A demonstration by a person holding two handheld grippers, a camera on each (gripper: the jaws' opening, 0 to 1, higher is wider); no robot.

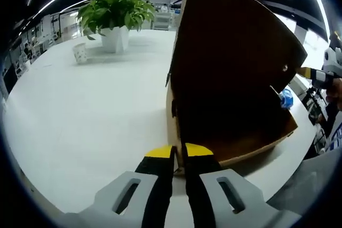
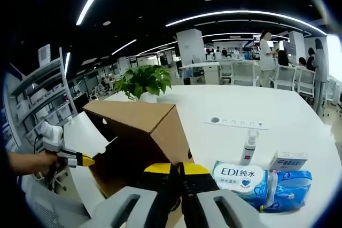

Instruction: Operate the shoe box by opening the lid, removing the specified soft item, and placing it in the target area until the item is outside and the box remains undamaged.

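- Brown cardboard is dominating both views: the shoe box [image 1: 235,94] is standing on the white table [image 1: 91,116] with its dark inside facing the left gripper view.
- Left gripper [image 1: 179,156] is sitting at the near edge of the box, its yellow-tipped jaws almost together with a thin cardboard edge running between them; it looks to be pinching that edge.
- Seen from the right gripper view, the shoe box [image 2: 141,132] is lying just beyond and left of the right gripper [image 2: 178,170], whose jaws are pressed nearly shut against the box's near corner; whether cardboard is actually caught between them I cannot tell.
- Also in the right gripper view, the left gripper [image 2: 72,156] is reaching in from the left, touching the box's pale flap.
- A potted plant [image 1: 115,14] is standing at the far side of the table, with a small white cup [image 1: 80,53] near it on its left.
- Right of the box, wipe packs [image 2: 240,177], a small carton [image 2: 287,160] and a spray bottle [image 2: 249,145] are lying close together.
- People are sitting and standing at far tables.
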